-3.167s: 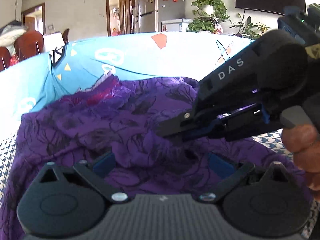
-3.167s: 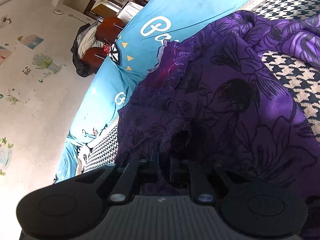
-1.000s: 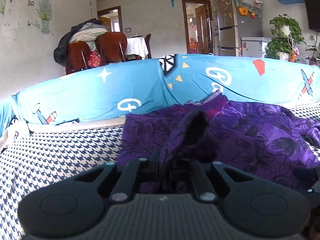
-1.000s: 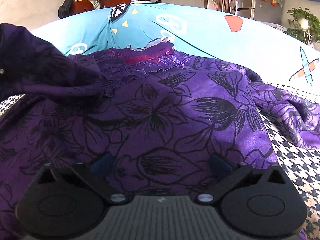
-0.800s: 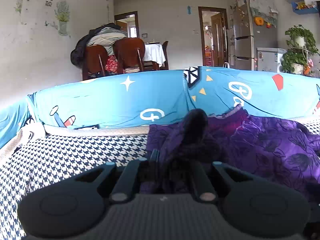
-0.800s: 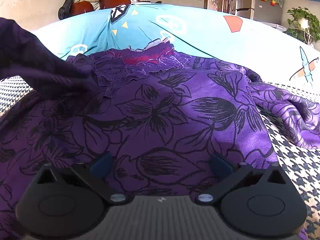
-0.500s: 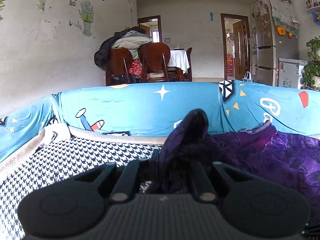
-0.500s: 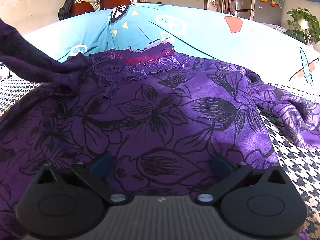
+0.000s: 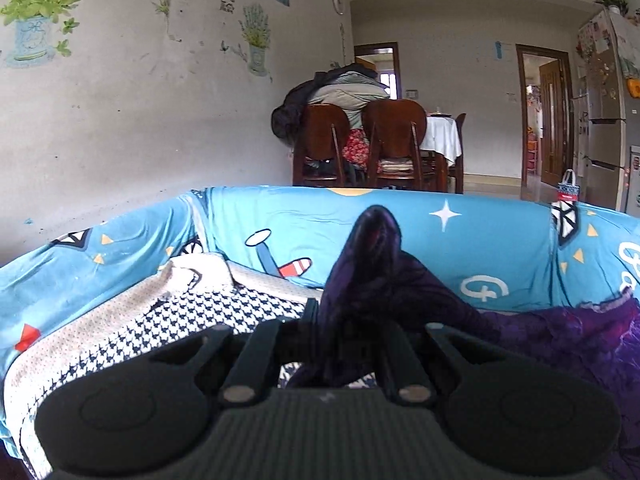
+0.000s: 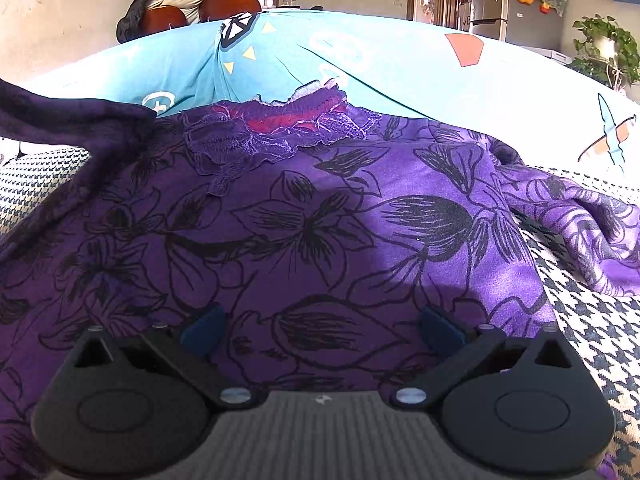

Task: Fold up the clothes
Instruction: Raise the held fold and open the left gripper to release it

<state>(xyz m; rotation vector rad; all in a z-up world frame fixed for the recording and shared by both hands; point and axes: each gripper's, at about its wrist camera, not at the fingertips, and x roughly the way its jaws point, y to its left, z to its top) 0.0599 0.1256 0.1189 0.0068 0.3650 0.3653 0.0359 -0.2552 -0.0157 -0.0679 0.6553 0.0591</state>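
The purple blouse, printed with black flowers, lies spread on the houndstooth seat cover of the sofa, its lace collar with a red lining toward the blue backrest cover; one sleeve trails off to the right over the houndstooth; the other side of the blouse is lifted off the seat and stretches away to the left edge of the right wrist view.

The left gripper is clamped tight on that raised fold, which sticks up in a dark bunch between the closed jaws and drapes down to the rest of the blouse at right; below it the houndstooth cover shows bare.

The right gripper stands with its jaws wide apart, blue pads at each side, low over the blouse's front; whether the tips touch the cloth cannot be told; nothing is gripped between them.

The backrest cover carries white looping shapes, stars, triangles and a small plane; no writing on it can be read. Beyond stand wooden chairs piled with coats.
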